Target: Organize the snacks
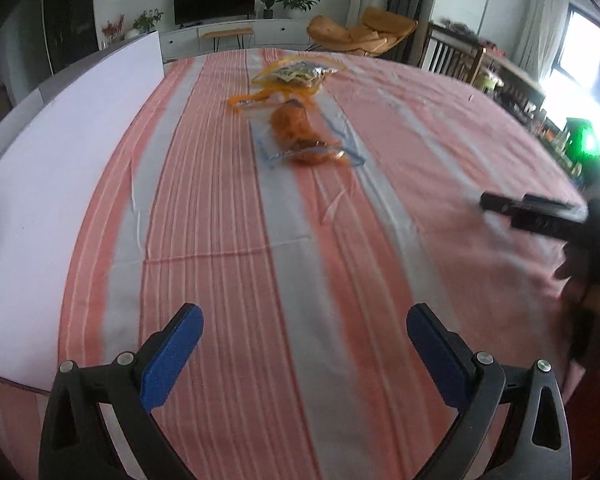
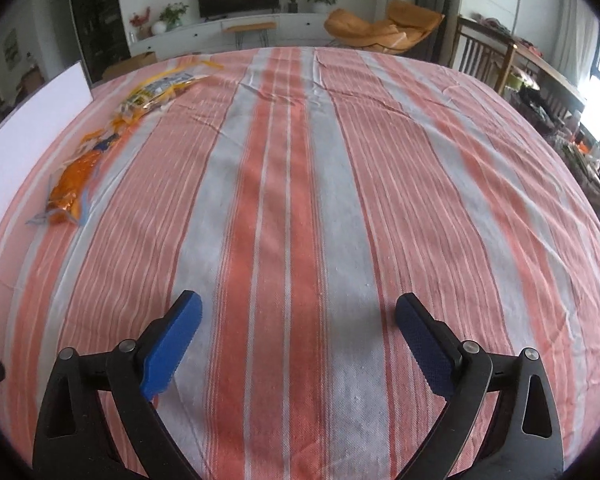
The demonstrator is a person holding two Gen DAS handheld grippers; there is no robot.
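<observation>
Above the striped tablecloth (image 2: 300, 200), your left gripper (image 1: 305, 322) and right gripper (image 2: 298, 312) both hover level, blue ribbed pads spread wide, holding nothing. Ahead of your left one lies a clear zip bag of crinkly orange snacks (image 1: 300, 132), and beyond it what looks like a yellow-trimmed bag (image 1: 298, 74), blurred.

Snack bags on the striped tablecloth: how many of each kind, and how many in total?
Yellow-trimmed clear bag with light-coloured snacks: 1
Blue-trimmed clear bag with orange snacks: 1
Total: 2
Both the left gripper and the right gripper hold nothing.
</observation>
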